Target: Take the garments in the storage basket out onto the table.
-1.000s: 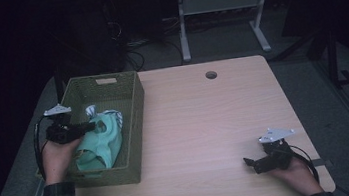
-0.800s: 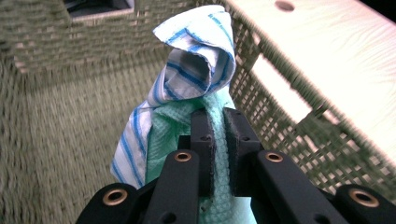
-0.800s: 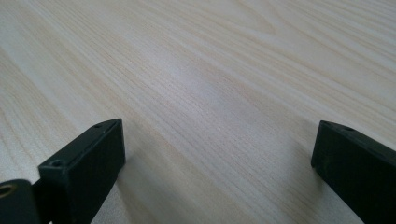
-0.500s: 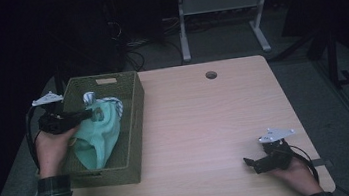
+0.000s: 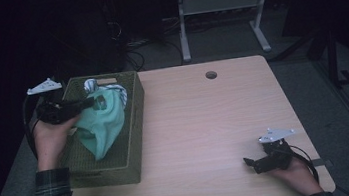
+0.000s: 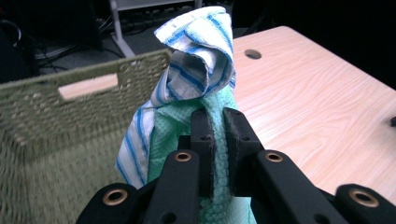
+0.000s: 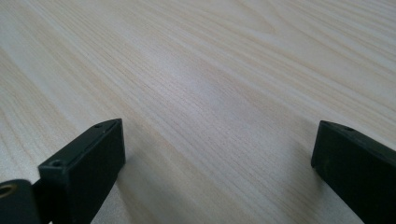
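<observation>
At the left side of the worktop (image 5: pixel 201 125), the left gripper (image 5: pixel 93 103) has its jaws clamped on a green cloth (image 5: pixel 101 124). The cloth hangs from the jaws over the woven green basket (image 5: pixel 134 133), and its lower end reaches down inside it. A white cloth with blue stripes (image 6: pixel 196 56) is caught together with the green one and stands up above the jaws. The right gripper (image 5: pixel 251 161) rests at the near right corner of the worktop, its jaws wide apart with nothing between them.
</observation>
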Demonstrator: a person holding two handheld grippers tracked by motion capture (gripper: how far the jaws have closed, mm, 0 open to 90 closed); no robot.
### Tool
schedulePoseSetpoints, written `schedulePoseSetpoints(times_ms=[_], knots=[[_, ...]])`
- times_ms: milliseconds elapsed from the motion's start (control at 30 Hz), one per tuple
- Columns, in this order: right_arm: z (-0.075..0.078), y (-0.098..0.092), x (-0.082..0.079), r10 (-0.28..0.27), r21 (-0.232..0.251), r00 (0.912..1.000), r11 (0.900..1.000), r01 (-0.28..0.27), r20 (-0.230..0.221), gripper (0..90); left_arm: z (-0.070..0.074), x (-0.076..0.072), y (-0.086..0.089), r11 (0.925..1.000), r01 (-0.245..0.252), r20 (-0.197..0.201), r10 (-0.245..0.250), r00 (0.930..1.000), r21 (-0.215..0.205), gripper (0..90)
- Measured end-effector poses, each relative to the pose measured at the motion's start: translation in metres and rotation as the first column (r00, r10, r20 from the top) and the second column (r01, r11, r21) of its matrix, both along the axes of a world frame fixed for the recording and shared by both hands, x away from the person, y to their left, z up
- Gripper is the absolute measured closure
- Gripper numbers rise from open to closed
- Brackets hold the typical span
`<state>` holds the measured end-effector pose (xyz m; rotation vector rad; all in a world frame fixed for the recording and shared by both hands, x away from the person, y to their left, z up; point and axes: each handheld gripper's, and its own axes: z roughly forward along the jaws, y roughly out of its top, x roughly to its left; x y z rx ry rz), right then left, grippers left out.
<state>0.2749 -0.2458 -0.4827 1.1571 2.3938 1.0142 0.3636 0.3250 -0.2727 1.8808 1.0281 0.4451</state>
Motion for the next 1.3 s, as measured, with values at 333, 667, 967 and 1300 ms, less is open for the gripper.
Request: schedulePoseSetpoints(times_ms=[333, 667, 967, 1300], knots=[[0.0, 0.0, 0.0, -0.001, 0.001, 1.0, 1.0, 0.001, -0.001, 2.4, 0.029, 0.003, -0.02, 0.9985, 0.054, 0.038, -0.054, 0.9978, 0.004, 82.7], [0.0, 0.0, 0.0, 0.0, 0.0, 1.0, 1.0, 0.0, 0.0, 2.5, 0.052, 0.007, -0.044, 0.9931, 0.117, 0.071, -0.117, 0.9906, -0.002, 82.7], [0.0, 0.0, 0.0, 0.0, 0.0, 1.0, 1.0, 0.0, 0.0, 2.4, 0.066, 0.007, -0.077, 0.9799, 0.199, 0.104, -0.197, 0.975, -0.014, 82.7], [0.0, 0.0, 0.0, -0.001, -0.001, 1.0, 1.0, 0.001, -0.002, 2.4, 0.067, 0.007, -0.124, 0.9626, 0.271, 0.129, -0.268, 0.9548, -0.006, 82.6]])
